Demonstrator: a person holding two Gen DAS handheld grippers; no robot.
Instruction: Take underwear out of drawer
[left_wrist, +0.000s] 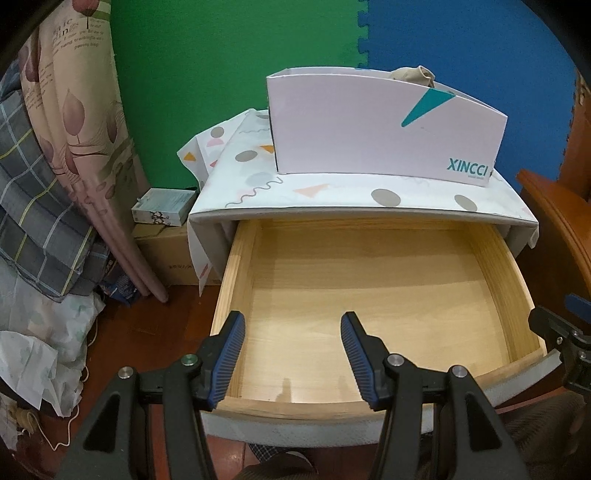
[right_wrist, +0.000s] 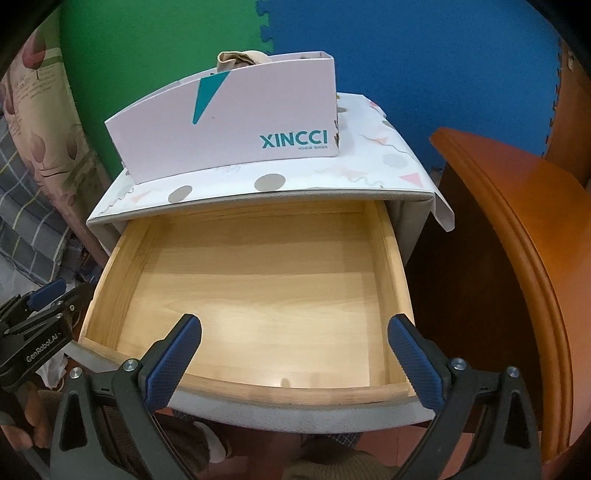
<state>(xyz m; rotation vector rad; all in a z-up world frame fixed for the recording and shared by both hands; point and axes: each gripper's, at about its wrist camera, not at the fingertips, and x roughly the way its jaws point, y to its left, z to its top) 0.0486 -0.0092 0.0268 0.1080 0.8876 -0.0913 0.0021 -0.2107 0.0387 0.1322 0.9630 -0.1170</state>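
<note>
The pale wooden drawer (left_wrist: 369, 288) stands pulled well out of the small nightstand draped in a white cloth with grey dots and pink triangles (left_wrist: 332, 192), and its floor is bare in both wrist views; no garment lies in it. The task's thing, a beige crumpled piece of underwear (left_wrist: 413, 75), sits at the twelve o'clock end of the scene, poking above the rim of the white cardboard shoe box with teal lettering (left_wrist: 384, 125) that rests on the nightstand top. Judged from that placement, the removal is already accomplished and the box serves as the receiving container (its open top suits a drop from above). The left gripper (left_wrist: 293, 354) hangs over the drawer's front edge at six o'clock, jaws parted with nothing between the blue pads. The right gripper (right_wrist: 295, 354) is likewise poised over the front edge, jaws spread wide and empty. Both point down into the cavity, a posture consistent with checking that nothing remains. The orange-brown wooden furniture edge (right_wrist: 517, 240) at three o'clock stands close beside the drawer and limits clearance on that side.
</note>
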